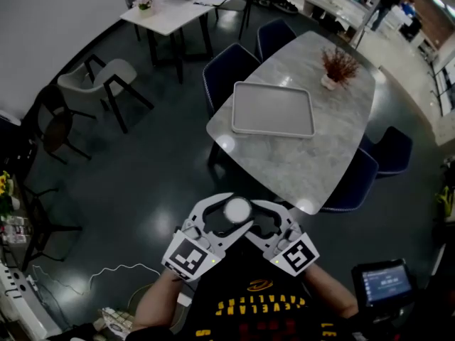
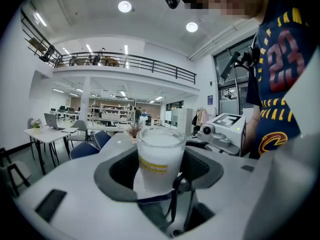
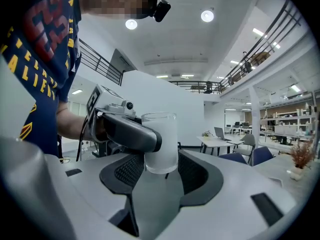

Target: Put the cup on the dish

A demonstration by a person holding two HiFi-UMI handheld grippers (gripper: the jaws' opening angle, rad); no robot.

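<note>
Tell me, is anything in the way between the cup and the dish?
Nothing visible is. The left gripper holds the cup short of the table, and only bare tabletop lies between its near corner and the dish. The plant stands beyond it.

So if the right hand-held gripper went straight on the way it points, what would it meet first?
The cup: it stands right between the jaws of the right hand-held gripper, dead ahead. Whether the pads press on it is unclear.
</note>
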